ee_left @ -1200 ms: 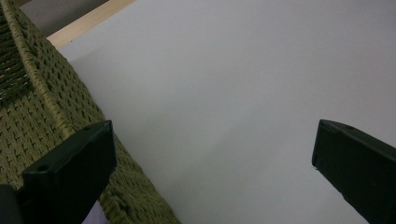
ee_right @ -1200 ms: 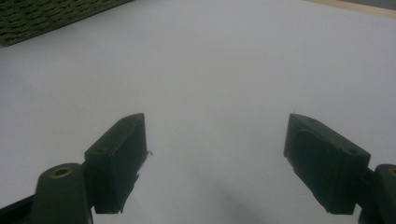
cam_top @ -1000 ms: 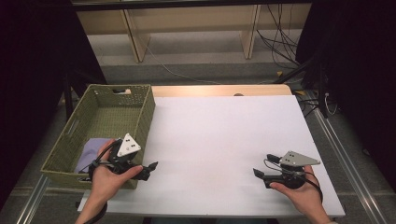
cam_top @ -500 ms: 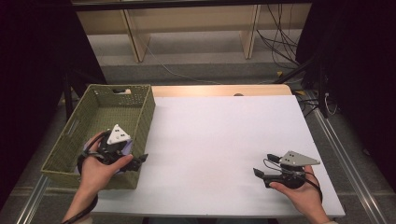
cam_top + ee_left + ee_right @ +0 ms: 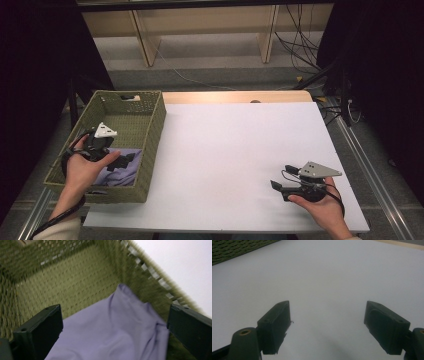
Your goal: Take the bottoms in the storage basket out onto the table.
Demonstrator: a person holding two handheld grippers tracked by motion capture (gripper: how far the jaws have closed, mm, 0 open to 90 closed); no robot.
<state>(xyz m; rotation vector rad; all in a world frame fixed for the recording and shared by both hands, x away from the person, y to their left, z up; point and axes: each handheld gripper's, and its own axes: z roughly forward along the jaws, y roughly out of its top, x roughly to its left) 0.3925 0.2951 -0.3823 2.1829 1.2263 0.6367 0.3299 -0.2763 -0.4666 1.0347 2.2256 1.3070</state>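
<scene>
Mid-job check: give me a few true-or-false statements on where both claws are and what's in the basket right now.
1. The left claw is over the green basket. True.
2. A purple cloth lies in the basket. True.
3. The left claw is shut on the cloth. False: its jaws stand wide apart with the cloth below and between them, not pinched.
4. The right claw is inside the basket. False: it is over the white table, near the front right corner.
5. The right claw is open and holds nothing. True.
6. The cloth lies at the far end of the basket. False: it lies at the near end.
</scene>
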